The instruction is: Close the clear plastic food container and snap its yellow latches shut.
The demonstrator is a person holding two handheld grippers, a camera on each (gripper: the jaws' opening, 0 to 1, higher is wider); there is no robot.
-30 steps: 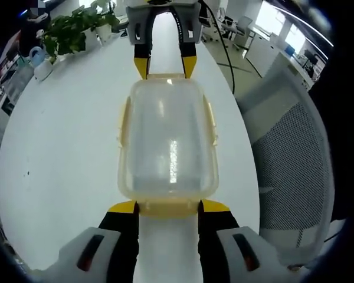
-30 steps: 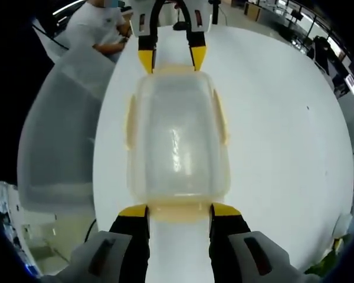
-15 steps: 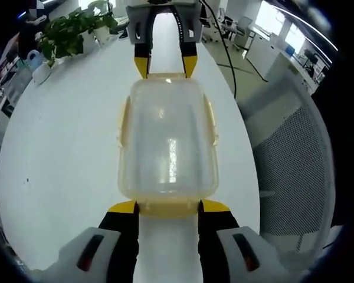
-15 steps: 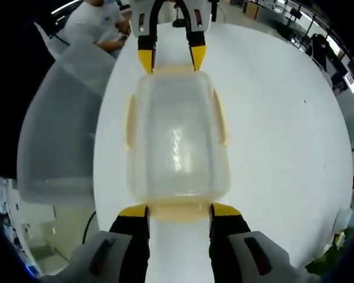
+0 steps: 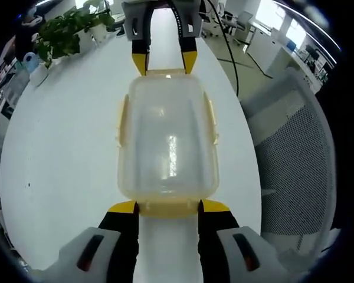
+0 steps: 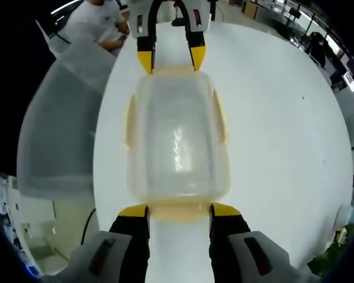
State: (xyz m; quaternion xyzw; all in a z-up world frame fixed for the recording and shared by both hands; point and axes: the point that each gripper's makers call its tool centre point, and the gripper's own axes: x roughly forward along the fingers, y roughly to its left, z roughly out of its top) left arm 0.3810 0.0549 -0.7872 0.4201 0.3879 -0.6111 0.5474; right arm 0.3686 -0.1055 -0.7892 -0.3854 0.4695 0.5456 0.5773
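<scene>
Hardly anything has moved since the earlier frames: the left gripper view has drifted a touch, so the plant sits nearer the top edge, while the container [image 5: 167, 141] lies where it was on the white counter [image 5: 65, 135], lid on.

Each gripper works an end latch. The left gripper [image 5: 167, 207] has its fingers [image 5: 123, 207] spread about as wide as the near yellow latch [image 5: 168, 208], yellow tips touching or just beside its two corners, gripping nothing. The right gripper [image 6: 179, 210] stands the same way at the opposite latch [image 6: 179, 211], fingers [image 6: 133, 211] apart and empty.

To do this step well, I would press both ends down evenly and together, so the box does not slide or tip. Whether the end latches are already snapped home is hard to tell through the fisheye blur; the side latches [image 5: 212, 121] look folded flat.
</scene>
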